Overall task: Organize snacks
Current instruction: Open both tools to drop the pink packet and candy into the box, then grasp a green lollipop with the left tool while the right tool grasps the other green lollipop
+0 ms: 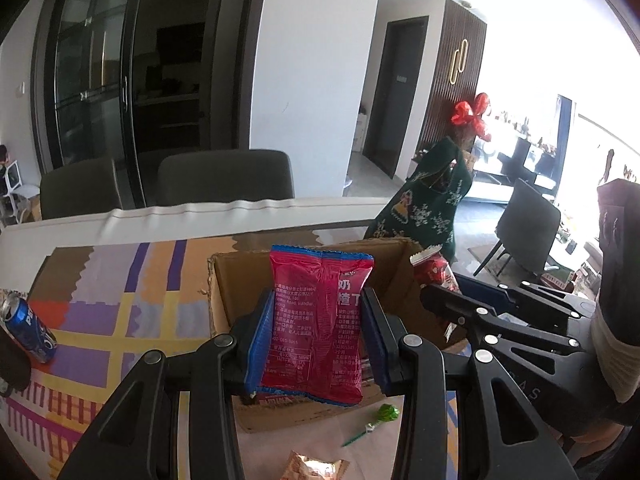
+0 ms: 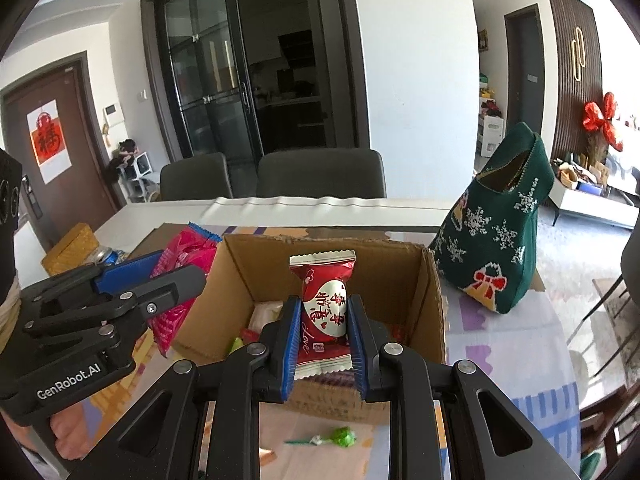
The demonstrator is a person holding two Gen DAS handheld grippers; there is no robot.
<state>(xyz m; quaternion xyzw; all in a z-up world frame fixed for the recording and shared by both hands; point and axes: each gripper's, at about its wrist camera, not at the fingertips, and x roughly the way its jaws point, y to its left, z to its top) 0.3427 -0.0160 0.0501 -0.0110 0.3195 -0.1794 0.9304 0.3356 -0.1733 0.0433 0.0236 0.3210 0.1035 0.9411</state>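
Observation:
My left gripper [image 1: 316,328] is shut on a pink snack packet [image 1: 318,320], held upright over the near-left corner of an open cardboard box [image 1: 224,292]. My right gripper [image 2: 323,332] is shut on a red and white candy packet [image 2: 323,304], held upright above the same cardboard box [image 2: 434,320]. Several wrapped snacks lie on the box floor. In the right wrist view the left gripper [image 2: 182,276] shows at the left with the pink packet [image 2: 188,256]. The right gripper's fingers [image 1: 460,300] reach in from the right in the left wrist view.
A green lollipop [image 2: 344,437] and a small orange packet [image 1: 314,468] lie in front of the box. A blue drink can [image 1: 30,328] lies at the left. A green Christmas stocking [image 2: 496,240] stands at the right. Chairs [image 2: 320,174] line the table's far side.

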